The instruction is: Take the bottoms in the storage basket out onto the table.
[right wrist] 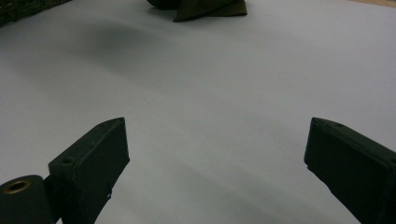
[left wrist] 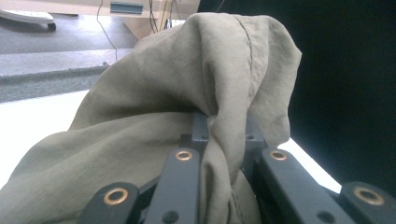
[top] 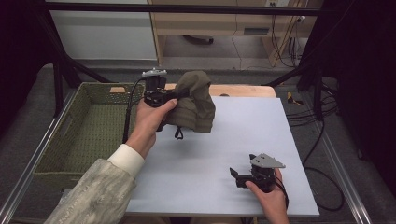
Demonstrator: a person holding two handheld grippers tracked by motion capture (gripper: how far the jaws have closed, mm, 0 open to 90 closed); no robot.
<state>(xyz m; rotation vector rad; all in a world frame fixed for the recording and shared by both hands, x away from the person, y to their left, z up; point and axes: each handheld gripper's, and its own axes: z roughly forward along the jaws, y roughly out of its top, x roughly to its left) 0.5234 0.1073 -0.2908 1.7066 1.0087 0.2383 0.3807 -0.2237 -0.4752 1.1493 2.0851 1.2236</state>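
A pale grey table top point(top: 224, 158) fills the middle of the high view, with a wooden strip along its far edge and dark floor, cables and light furniture across the top of the frame. At centre left sits a green woven basket point(top: 84, 135); its visible floor is bare. Just right of it, upper centre, the left gripper point(top: 161, 95) pinches a bunched olive cloth point(top: 194, 102), jaws closed tight on a fold. At lower right the right gripper point(top: 240, 176) rests, jaws spread wide over bare surface.
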